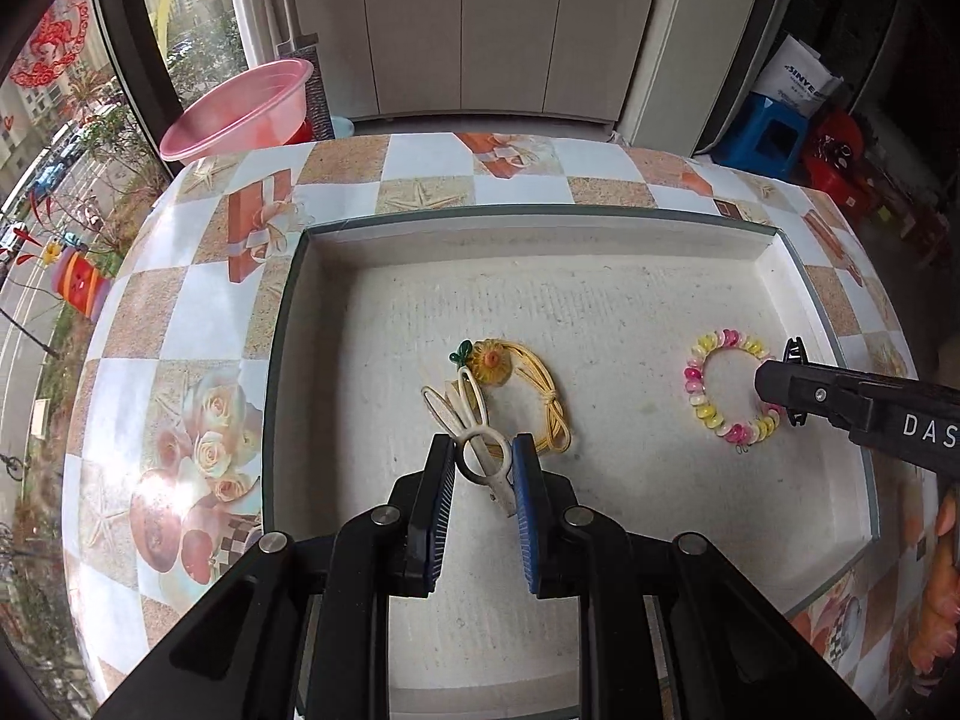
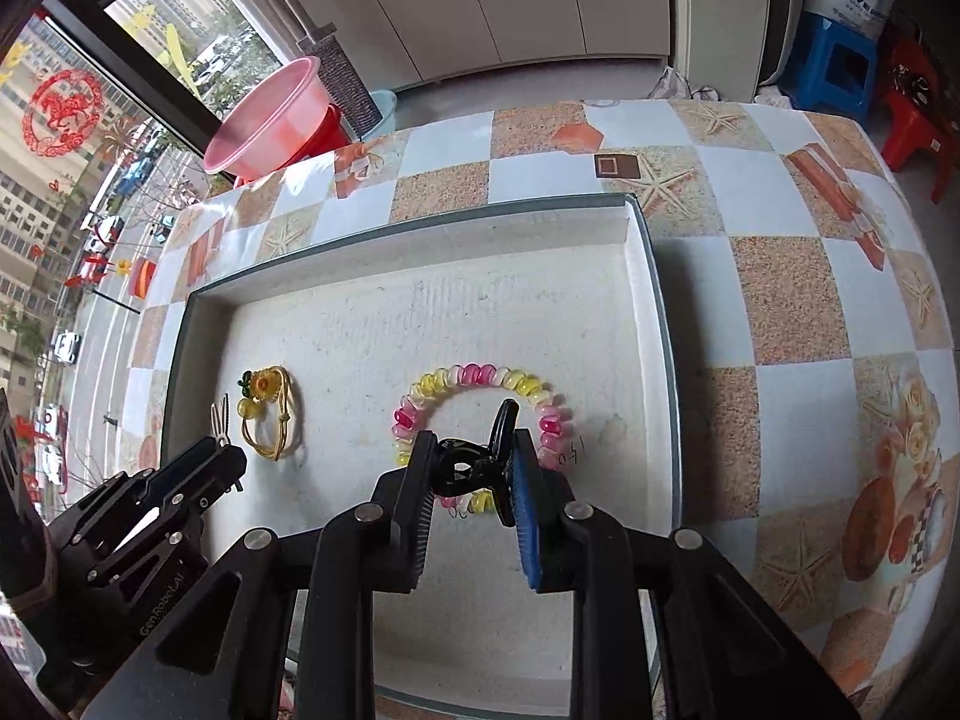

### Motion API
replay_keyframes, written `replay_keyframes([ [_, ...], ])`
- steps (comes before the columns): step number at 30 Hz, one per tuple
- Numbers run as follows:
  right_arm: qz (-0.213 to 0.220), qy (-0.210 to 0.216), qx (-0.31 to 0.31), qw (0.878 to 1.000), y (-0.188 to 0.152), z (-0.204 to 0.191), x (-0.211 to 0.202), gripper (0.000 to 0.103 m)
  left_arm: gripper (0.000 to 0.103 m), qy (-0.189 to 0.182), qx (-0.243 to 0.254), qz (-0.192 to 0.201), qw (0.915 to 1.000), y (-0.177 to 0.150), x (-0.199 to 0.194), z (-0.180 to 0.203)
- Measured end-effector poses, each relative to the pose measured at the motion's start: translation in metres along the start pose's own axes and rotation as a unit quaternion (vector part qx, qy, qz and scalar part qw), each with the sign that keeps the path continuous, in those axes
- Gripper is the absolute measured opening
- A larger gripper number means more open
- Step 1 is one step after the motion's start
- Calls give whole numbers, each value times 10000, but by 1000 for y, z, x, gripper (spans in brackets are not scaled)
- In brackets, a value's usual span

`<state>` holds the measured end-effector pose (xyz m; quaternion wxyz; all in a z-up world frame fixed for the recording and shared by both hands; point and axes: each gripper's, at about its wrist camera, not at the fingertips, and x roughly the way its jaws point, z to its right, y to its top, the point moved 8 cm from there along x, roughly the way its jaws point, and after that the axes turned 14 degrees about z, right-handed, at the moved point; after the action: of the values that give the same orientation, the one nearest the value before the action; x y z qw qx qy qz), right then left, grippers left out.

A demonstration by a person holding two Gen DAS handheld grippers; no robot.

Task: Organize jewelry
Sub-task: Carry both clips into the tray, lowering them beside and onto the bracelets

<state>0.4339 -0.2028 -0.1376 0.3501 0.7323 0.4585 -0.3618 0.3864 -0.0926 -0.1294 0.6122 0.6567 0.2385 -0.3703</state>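
Observation:
A shallow white tray [image 1: 600, 234] lies on the tiled table. In it are a yellow cord bracelet with a sunflower charm [image 1: 528, 378] and a coiled pink-and-yellow hair tie [image 1: 705, 408]. My left gripper [image 1: 485, 457] is shut on a white rabbit-ear hair clip [image 1: 474, 438], held just above the tray beside the yellow bracelet. My right gripper [image 2: 471, 462] is shut on a black claw clip [image 2: 474, 465], held over the coiled hair tie [image 2: 480, 375]. The yellow bracelet [image 2: 270, 414] and the left gripper [image 2: 225, 459] show at the left of the right wrist view.
A pink basin [image 1: 240, 108] stands beyond the table's far left corner. Blue and red plastic stools [image 1: 774, 138] stand on the floor at the far right. White cabinets [image 1: 480, 36] are behind the table. The tray's raised walls [image 2: 660, 324] ring the jewelry.

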Motion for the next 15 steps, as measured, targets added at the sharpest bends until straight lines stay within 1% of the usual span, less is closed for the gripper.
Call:
replay_keyframes([
  [5, -38, -41, -69, 10000, -3, 4, 10, 26, 33, 221, 207, -15, 9995, -5, 6, 1],
  [10, -84, -46, -143, 9999, -5, 5, 14, 27, 33, 299, 287, -69, 9991, -9, 10, 2],
  [12, -95, 0, -145, 9998, -5, 5, 14, 31, 33, 367, 392, -61, 9985, -8, 9, 3],
  [13, -103, 47, -127, 9999, -5, 4, 14, 36, 33, 392, 429, -50, 9983, -8, 9, 4],
  [14, -108, 79, -101, 9999, -5, 3, 14, 47, 33, 388, 438, -34, 9983, -7, 8, 4],
  [15, -107, 101, -71, 9999, -5, 3, 13, 53, 33, 390, 432, -14, 9983, -7, 7, 5],
])
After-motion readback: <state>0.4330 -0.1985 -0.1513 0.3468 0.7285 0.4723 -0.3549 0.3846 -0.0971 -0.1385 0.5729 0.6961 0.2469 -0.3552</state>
